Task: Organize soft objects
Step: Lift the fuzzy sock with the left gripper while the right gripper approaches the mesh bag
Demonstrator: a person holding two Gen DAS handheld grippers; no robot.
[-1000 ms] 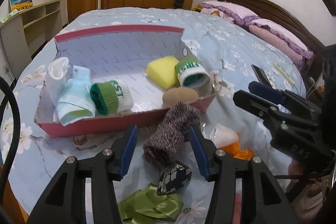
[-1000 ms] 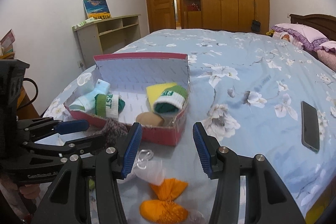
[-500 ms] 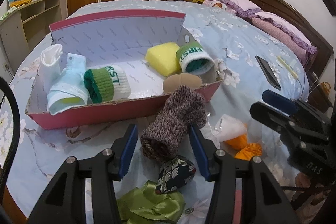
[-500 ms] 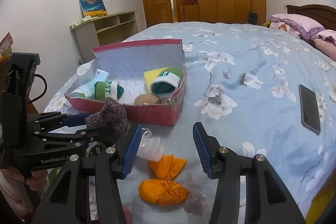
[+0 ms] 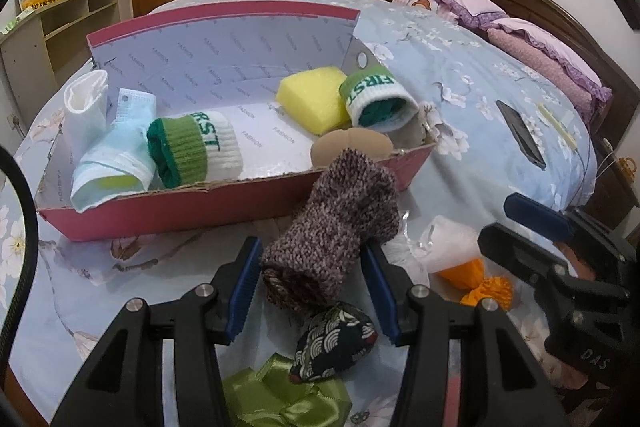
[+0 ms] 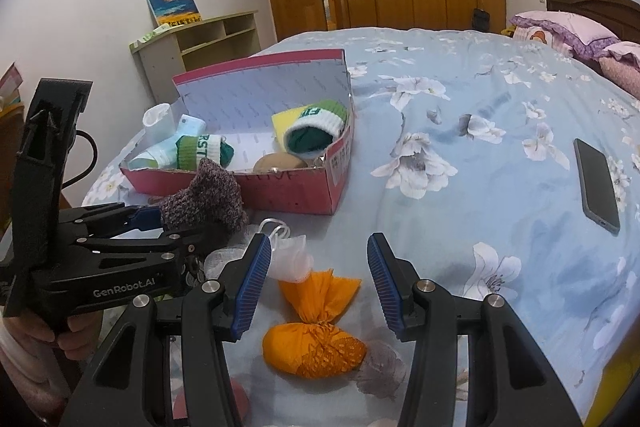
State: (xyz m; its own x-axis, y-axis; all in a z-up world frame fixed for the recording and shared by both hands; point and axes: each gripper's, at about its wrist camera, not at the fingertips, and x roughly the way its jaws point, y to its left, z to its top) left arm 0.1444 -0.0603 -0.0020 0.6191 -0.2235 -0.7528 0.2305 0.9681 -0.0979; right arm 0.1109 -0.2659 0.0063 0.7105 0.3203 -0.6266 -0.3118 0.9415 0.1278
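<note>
Compared with a second ago, the left hand-held gripper [image 5: 310, 281] has carried the brown knitted sock [image 5: 334, 227] up off the bed [image 6: 480, 131] and closer to the pink shoebox [image 5: 224, 203]; the box now fills more of the left wrist view, and the sock's far end overlaps the box's near wall. The blue pads [image 5: 244, 287] stay clamped on the sock's lower part, with the rolled end [image 5: 288, 287] between them. In the right wrist view the sock [image 6: 204, 199] now sits higher, in front of the box's near wall, where before it lay low beside it.

The right hand-held gripper [image 6: 316, 281] holds nothing, its jaws still spread wide above an orange cloth bundle [image 6: 316, 331] and a white mesh piece [image 6: 288, 259] on the bed.

The shoebox stands open with its lid upright behind. Inside, at the left end, lie a white rolled cloth [image 5: 86, 107] and a pale blue sock [image 5: 116, 155], touching a green-and-white sock roll [image 5: 196, 151] lettered "RST". At the right end a yellow sponge [image 5: 316, 99] leans against a second green-and-white roll [image 5: 376, 95] marked "FIRST", and a tan rounded piece [image 5: 352, 147] sits just in front of them against the near wall.

On the bed near the left hand-held gripper lie a dark patterned pouch [image 5: 336, 343] and a green satin ribbon [image 5: 280, 395]. A black phone [image 6: 596, 179] lies well apart to the right.
</note>
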